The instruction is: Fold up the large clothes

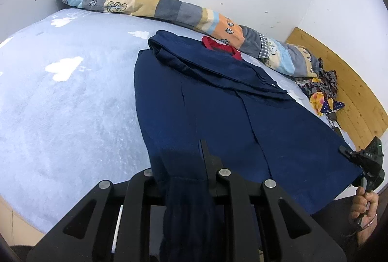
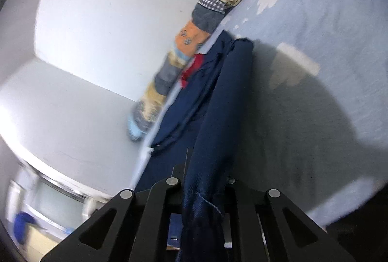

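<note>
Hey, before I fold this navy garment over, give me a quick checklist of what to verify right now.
1. Left tongs clamping the dark navy blue fabric garment: ok, cloth bunched between them.
2. Right tongs clamping the same garment: ok.
3. Garment's far end lying flat on the pale blue fleece bed cover: ok, sleeve folded across.
4. Red collar lining tucked: not ok, exposed.
5. Patchwork rolled quilt off the garment: cannot tell, it lies beside the collar.
</note>
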Action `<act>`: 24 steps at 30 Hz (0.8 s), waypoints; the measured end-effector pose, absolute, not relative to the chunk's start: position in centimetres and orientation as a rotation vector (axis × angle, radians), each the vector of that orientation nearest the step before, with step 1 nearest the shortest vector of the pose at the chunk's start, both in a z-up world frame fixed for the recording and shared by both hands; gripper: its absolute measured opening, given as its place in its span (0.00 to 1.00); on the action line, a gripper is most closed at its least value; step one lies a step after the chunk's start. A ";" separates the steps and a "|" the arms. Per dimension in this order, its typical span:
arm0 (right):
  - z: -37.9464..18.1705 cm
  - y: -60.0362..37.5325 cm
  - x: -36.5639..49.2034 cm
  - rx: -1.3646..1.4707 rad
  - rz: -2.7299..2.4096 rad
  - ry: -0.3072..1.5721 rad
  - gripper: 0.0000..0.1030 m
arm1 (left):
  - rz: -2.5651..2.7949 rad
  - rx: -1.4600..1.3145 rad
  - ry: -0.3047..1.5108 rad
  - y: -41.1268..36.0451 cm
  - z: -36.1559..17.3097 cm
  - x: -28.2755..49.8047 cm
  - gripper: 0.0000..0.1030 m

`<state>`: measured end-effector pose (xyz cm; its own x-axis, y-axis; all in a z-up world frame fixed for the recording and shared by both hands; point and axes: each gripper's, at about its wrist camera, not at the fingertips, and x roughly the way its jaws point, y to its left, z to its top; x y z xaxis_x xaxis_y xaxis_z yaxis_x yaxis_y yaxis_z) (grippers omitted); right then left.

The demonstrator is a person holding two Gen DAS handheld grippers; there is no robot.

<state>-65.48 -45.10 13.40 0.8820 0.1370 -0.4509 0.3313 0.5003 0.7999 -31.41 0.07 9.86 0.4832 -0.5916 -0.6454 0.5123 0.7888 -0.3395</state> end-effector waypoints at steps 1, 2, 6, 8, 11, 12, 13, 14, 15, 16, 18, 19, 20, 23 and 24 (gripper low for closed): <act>13.8 -45.0 -65.4 1.015 -0.147 0.535 0.07 | -0.672 -0.104 0.834 0.1 9.8 -31.4 0.15; 14.0 -44.9 -65.5 0.985 -0.162 0.560 0.07 | -0.669 -0.100 0.844 0.0 9.7 -31.2 0.15; 14.3 -44.6 -65.1 0.937 -0.201 0.631 0.07 | -0.658 -0.077 0.856 -0.4 9.7 -31.3 0.15; 14.6 -44.5 -64.7 0.912 -0.217 0.656 0.07 | -0.659 -0.067 0.853 -0.5 9.8 -31.2 0.15; 14.3 -44.6 -64.5 0.917 -0.207 0.706 0.08 | -0.659 -0.066 0.856 -0.6 9.8 -31.1 0.15; 14.2 -44.8 -64.3 0.927 -0.201 0.727 0.12 | -0.659 -0.066 0.858 -0.5 9.6 -31.1 0.15; 13.9 -44.9 -64.2 0.937 -0.198 0.752 0.13 | -0.659 -0.067 0.865 -0.6 9.4 -31.1 0.15; 13.5 -45.1 -64.1 0.956 -0.189 0.768 0.13 | -0.660 -0.064 0.871 -0.6 9.3 -31.0 0.15; 13.2 -45.2 -64.2 0.971 -0.183 0.775 0.15 | -0.659 -0.062 0.875 -0.7 9.2 -30.9 0.15; 12.4 -45.4 -64.1 1.000 -0.176 0.799 0.18 | -0.660 -0.059 0.878 -0.7 9.1 -30.9 0.15; 11.2 -45.6 -64.2 1.044 -0.184 0.848 0.38 | -0.661 -0.051 0.882 -0.9 9.0 -31.0 0.15; 10.8 -45.7 -64.3 1.064 -0.190 0.861 0.44 | -0.661 -0.047 0.883 -0.9 9.0 -31.1 0.15; 10.6 -45.7 -64.4 1.078 -0.195 0.871 0.49 | -0.661 -0.040 0.884 -1.0 8.9 -31.1 0.15; 10.4 -45.9 -65.0 1.108 -0.199 0.871 0.49 | -0.662 -0.041 0.890 -1.0 8.7 -31.0 0.15; 10.3 -46.0 -65.1 1.117 -0.193 0.867 0.49 | -0.660 -0.042 0.893 -1.1 8.7 -31.0 0.15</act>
